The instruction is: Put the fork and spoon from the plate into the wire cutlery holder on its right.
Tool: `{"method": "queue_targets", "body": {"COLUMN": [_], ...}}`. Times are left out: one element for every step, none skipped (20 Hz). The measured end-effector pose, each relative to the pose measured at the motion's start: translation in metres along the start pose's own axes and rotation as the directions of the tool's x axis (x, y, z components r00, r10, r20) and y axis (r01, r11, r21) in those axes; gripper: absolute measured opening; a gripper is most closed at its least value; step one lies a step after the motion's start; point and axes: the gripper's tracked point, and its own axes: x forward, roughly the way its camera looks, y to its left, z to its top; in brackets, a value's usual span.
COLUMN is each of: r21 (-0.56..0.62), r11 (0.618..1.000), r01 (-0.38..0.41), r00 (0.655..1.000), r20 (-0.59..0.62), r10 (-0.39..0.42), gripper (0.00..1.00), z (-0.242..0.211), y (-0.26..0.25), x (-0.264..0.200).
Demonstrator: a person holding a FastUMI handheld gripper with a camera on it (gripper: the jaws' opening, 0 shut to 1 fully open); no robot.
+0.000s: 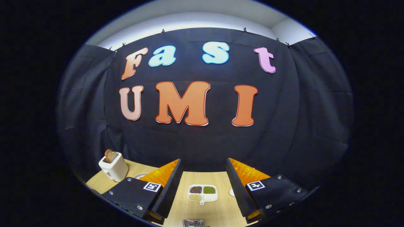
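holding my gripper open above the surface

my gripper point(203, 186) has its fingers spread apart, nothing between them. at 12 o'clock, just ahead, a white divided dish point(202, 193) of beans sits on the wooden surface point(217, 211). a white toaster point(113, 166) stands at 10 o'clock. i cannot make out the fork, spoon or holder.

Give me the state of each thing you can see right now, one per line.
gripper: open, fingers apart, holding nothing
toaster: upright on the table, bread sticking out of its slot
divided dish: flat on the table between the fingers, its three compartments filled
wooden table: bears the dish and toaster
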Motion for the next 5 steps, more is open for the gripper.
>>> {"method": "queue_targets", "body": {"r21": [0.002,0.005,0.010,0.010,0.009], "r11": [1.000,1.000,1.000,1.000,1.000], "r01": [0.004,0.010,0.009,0.009,0.007], "r00": [1.000,0.999,0.999,0.997,0.996], "r20": [0.018,0.034,0.051,0.071,0.088], "r10": [-0.004,-0.011,-0.010,-0.010,-0.008], "gripper": [0.83,0.83,0.84,0.84,0.84], "z": [0.004,0.010,0.018,0.025,0.030], "y": [-0.003,-0.005,-0.004,-0.004,-0.006], "x": [0.001,-0.001,-0.002,-0.004,-0.005]}}
